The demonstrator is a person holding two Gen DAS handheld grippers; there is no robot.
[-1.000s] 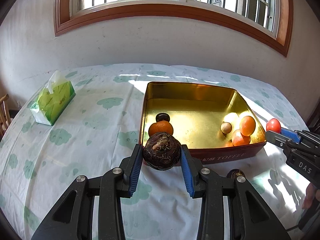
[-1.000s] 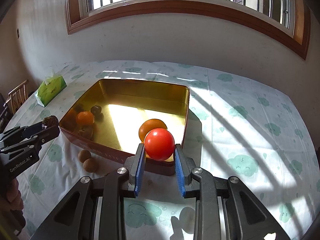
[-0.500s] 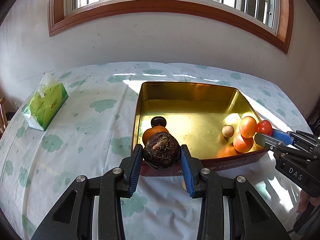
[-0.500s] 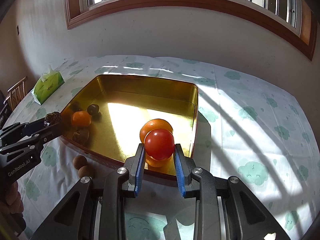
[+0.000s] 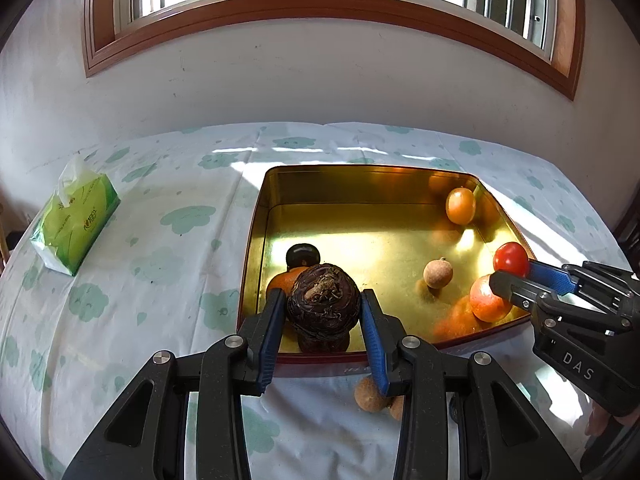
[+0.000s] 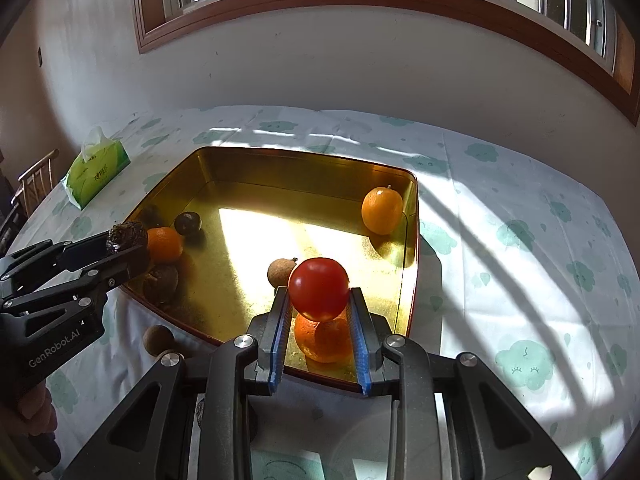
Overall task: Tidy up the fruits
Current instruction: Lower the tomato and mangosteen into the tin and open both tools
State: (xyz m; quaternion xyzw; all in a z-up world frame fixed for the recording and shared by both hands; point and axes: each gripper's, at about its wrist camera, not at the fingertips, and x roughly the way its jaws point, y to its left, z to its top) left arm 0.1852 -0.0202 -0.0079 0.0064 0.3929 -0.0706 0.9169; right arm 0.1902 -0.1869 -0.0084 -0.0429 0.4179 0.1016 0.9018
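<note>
Left gripper (image 5: 323,312) clamps your dark fruit (image 5: 323,305) over the tin's (image 5: 256,236) near edge | right gripper (image 6: 319,300) pinches the tomato (image 6: 318,289) above an orange (image 6: 323,340) | both poised to drop in

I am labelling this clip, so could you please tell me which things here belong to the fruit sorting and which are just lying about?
Part of the job:
- gold metal tin
- dark wrinkled fruit in the left gripper
- red round tomato in the right gripper
- oranges and small brown fruits in the tin
- two brown fruits outside it

Lying about:
- green tissue pack
</note>
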